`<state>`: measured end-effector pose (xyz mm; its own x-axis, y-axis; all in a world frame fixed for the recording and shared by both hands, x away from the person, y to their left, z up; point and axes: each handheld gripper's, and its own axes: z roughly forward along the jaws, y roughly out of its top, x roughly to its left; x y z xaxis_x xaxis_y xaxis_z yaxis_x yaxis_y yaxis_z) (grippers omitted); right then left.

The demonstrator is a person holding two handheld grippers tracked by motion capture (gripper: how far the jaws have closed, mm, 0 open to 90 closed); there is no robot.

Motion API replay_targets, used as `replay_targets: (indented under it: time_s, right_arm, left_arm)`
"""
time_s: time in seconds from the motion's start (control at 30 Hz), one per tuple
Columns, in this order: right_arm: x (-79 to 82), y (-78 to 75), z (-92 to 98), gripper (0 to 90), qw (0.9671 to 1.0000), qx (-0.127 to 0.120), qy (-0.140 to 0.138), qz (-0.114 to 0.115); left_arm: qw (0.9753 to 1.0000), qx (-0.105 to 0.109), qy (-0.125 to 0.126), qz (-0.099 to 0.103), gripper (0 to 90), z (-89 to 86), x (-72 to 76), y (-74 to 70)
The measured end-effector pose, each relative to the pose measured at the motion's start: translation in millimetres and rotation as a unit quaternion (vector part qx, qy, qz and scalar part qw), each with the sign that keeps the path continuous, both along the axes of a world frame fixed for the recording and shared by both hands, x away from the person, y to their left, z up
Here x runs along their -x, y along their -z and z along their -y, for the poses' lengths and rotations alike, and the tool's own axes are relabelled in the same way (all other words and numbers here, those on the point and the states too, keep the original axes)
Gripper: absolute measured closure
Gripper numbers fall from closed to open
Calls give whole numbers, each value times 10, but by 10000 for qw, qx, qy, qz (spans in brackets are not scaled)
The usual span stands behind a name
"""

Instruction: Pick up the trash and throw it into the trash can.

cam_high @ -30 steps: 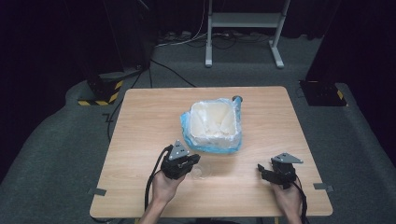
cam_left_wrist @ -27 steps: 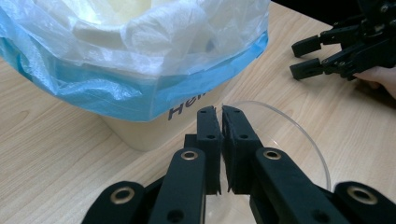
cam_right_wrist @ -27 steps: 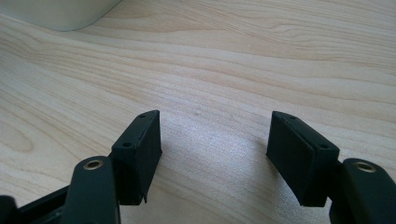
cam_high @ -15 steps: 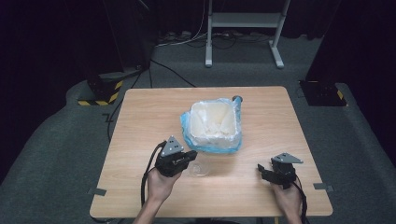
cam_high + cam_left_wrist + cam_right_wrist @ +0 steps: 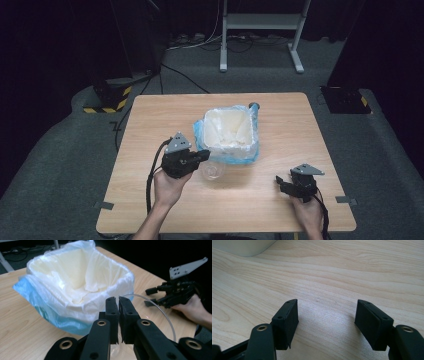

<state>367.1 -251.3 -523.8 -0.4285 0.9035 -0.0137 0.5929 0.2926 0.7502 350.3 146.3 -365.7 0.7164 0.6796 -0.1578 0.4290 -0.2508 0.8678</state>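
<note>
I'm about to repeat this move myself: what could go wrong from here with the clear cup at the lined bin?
1. The left tool pinches just the thin rim of the clear plastic cup; it could slip or crack.
2. The cup sits close beside the bag-lined bin; lifting it may snag the loose liner or nudge the bin.
3. The right tool rests open and apart on the table, so nothing steadies the bin.
</note>
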Motion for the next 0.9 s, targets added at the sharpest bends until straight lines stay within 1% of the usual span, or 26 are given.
replay_targets:
  time_s: [0.1, 0.17, 0.2, 0.23, 0.3, 0.4, 0.47, 0.57, 0.63, 0.67, 0.7, 0.73, 0.9]
  right_arm:
    - [0, 0, 0, 349, 10000, 0, 1, 0]
    - [0, 0, 0, 349, 10000, 0, 1, 0]
    - [0, 0, 0, 349, 10000, 1, 0, 1]
    - [0, 0, 0, 349, 10000, 1, 0, 1]
    - [0, 0, 0, 349, 10000, 1, -1, 1]
    - [0, 0, 0, 349, 10000, 2, -1, 1]
    - [0, 0, 0, 349, 10000, 2, -2, 1]
    - [0, 0, 0, 349, 10000, 2, -1, 1]
    - [0, 0, 0, 349, 10000, 2, -2, 1]
    - [0, 0, 0, 349, 10000, 2, -1, 0]
    - [0, 0, 0, 349, 10000, 2, -1, 0]
    - [0, 0, 0, 349, 10000, 1, -1, 1]
    - [0, 0, 0, 349, 10000, 2, 0, 1]
  left_arm:
    - [9998, 172, 22, -50, 858, -23, -43, -58]
    - [9999, 166, 4, -15, 858, -25, -63, -102]
    - [9999, 168, 0, 15, 858, -22, -80, -151]
    - [9999, 168, 0, 15, 858, -22, -80, -151]
    - [9999, 158, -2, 49, 858, -19, -102, -206]
    - [9998, 184, -12, 100, 857, -21, -146, -292]
    - [9998, 120, -61, 171, 857, -12, -169, -349]
    - [9997, 113, -42, 224, 857, 6, -205, -415]
    - [9996, 152, -23, 215, 858, 10, -234, -445]
    - [9996, 208, -1, 214, 857, 18, -259, -468]
    - [9996, 208, -1, 214, 858, 18, -259, -468]
    - [9994, 281, 7, 200, 858, 25, -285, -487]
    - [9991, 381, 52, 186, 858, 38, -343, -527]
